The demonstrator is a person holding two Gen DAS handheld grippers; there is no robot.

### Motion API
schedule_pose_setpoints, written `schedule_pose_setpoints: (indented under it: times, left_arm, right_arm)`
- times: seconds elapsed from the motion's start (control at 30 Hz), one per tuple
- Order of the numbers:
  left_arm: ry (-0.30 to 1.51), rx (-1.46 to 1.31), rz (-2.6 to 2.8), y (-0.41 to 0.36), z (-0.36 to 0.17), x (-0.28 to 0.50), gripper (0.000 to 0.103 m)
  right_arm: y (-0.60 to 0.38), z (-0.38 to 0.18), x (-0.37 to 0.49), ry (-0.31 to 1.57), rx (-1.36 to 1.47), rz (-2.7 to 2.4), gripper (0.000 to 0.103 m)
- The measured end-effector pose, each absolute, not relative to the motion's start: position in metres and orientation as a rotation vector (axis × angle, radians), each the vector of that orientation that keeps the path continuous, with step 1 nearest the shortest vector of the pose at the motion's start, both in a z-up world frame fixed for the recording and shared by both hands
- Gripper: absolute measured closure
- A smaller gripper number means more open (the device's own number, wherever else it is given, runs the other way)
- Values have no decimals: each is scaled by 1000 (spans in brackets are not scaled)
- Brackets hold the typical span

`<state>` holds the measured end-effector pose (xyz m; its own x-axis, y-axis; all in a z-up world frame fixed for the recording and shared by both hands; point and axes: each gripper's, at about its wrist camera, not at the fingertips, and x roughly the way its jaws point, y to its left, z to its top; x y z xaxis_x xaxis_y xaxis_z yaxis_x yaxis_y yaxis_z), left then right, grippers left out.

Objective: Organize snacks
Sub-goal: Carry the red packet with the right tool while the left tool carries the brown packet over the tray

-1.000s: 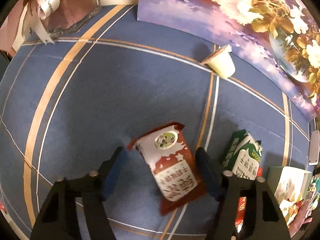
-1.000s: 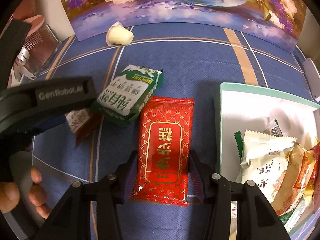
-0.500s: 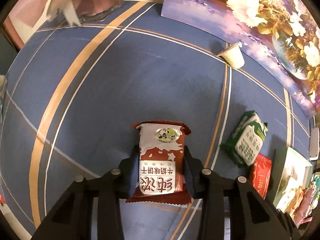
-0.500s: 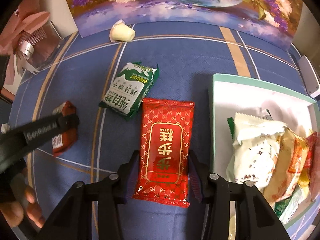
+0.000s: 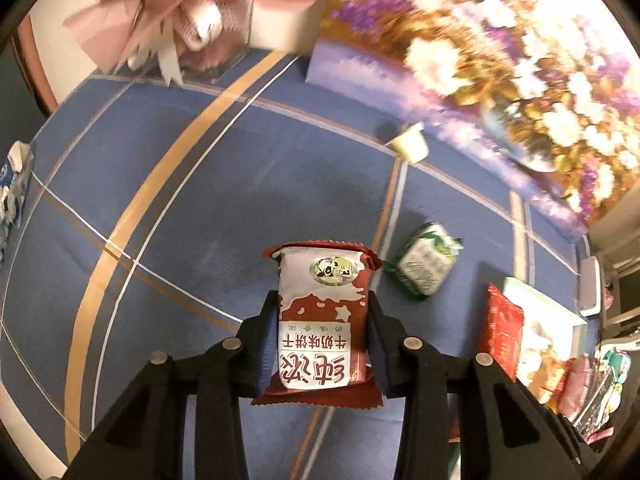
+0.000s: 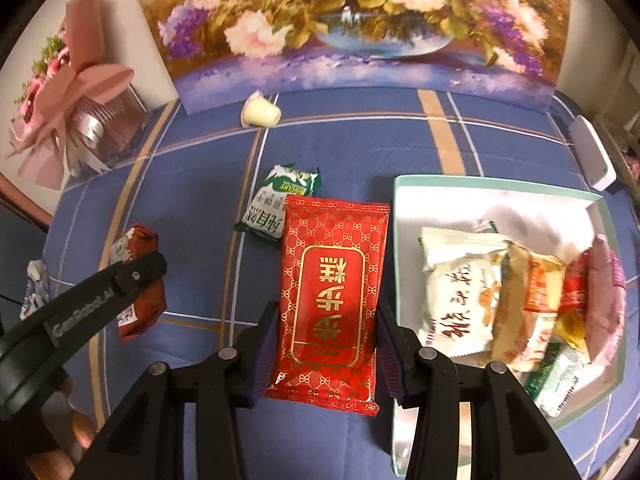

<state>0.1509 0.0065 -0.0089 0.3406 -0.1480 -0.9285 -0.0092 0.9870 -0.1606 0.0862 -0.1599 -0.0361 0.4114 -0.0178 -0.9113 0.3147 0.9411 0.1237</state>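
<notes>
with pads pressed on both sides, left claw [image 5: 322, 344] grips the brown-and-white biscuit pack [image 5: 320, 320], lifted off the blue cloth [image 5: 200, 208]; green pack [image 5: 424, 268] and small cup [image 5: 410, 145] lie beyond. right wrist view: right claw [image 6: 326, 348] clamps the red pack [image 6: 332, 292], just beside the white box [image 6: 404, 216] of snacks [image 6: 460, 292].

A home — flower painting [image 6: 360, 20], checked blue tablecloth [image 6: 360, 148].
</notes>
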Motion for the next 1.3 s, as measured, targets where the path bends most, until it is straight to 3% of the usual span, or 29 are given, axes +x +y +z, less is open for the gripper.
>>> schedule_pose_setpoints:
  times: [0.53,1.3]
  left_arm:
    - [1098,-43,-287,-91,38,127,62]
    - [1223,59,-506,-196,-3,99,62]
  right_arm:
    - [-242,-8,50,1049,425,-350,54]
    - [-342,-35,3,1064,596,-477,54]
